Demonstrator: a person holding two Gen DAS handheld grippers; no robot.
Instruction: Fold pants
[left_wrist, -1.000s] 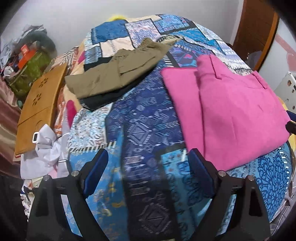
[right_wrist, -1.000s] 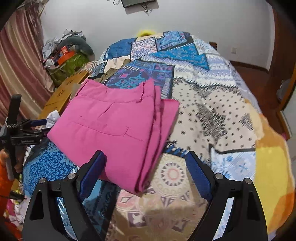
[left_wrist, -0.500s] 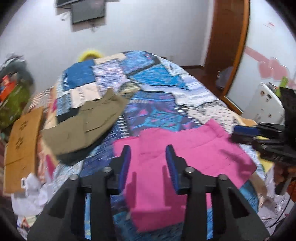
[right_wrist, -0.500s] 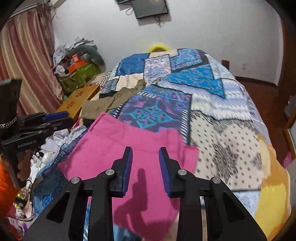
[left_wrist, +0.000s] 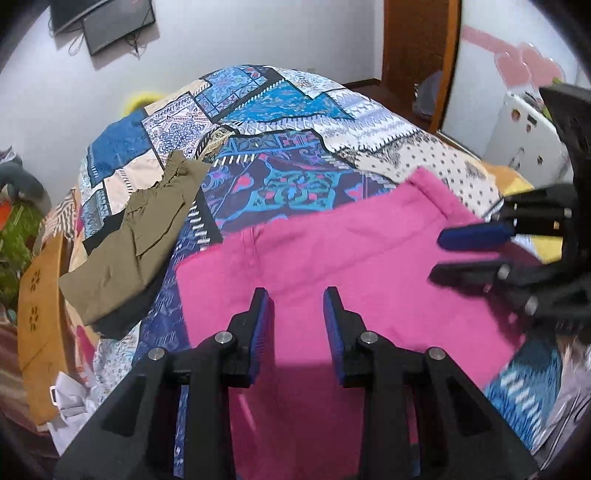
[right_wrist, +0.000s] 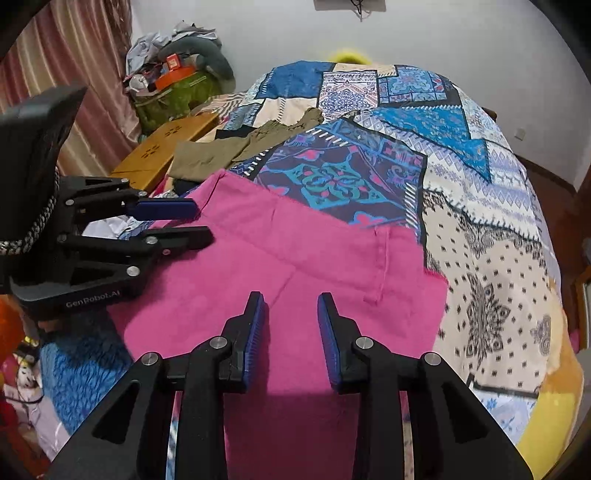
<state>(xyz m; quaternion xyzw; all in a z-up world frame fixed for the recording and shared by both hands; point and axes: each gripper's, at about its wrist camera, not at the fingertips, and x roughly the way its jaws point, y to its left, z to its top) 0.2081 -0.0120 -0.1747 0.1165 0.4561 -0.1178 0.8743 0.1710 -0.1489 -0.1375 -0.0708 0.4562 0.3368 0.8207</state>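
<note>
Both my grippers have narrowed from the wide spread of a second ago: the left gripper (left_wrist: 298, 295) and right gripper (right_wrist: 291, 297) each keep a small gap, clamping nothing. The pink pants (right_wrist: 295, 258) lie folded on the patchwork bedspread (right_wrist: 461, 155), now directly under both sets of fingers. Olive pants (left_wrist: 136, 236) remain beyond them, toward the wooden board (left_wrist: 40, 314).

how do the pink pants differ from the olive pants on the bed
The pink pants lie near the bed's front edge, right under both tongs; the olive pants lie farther back, toward the bed's left side. The pink pants show a broad, smooth face; the olive pants look narrower and more creased, resting on a dark garment. Both are folded on the patchwork bedspread.
</note>
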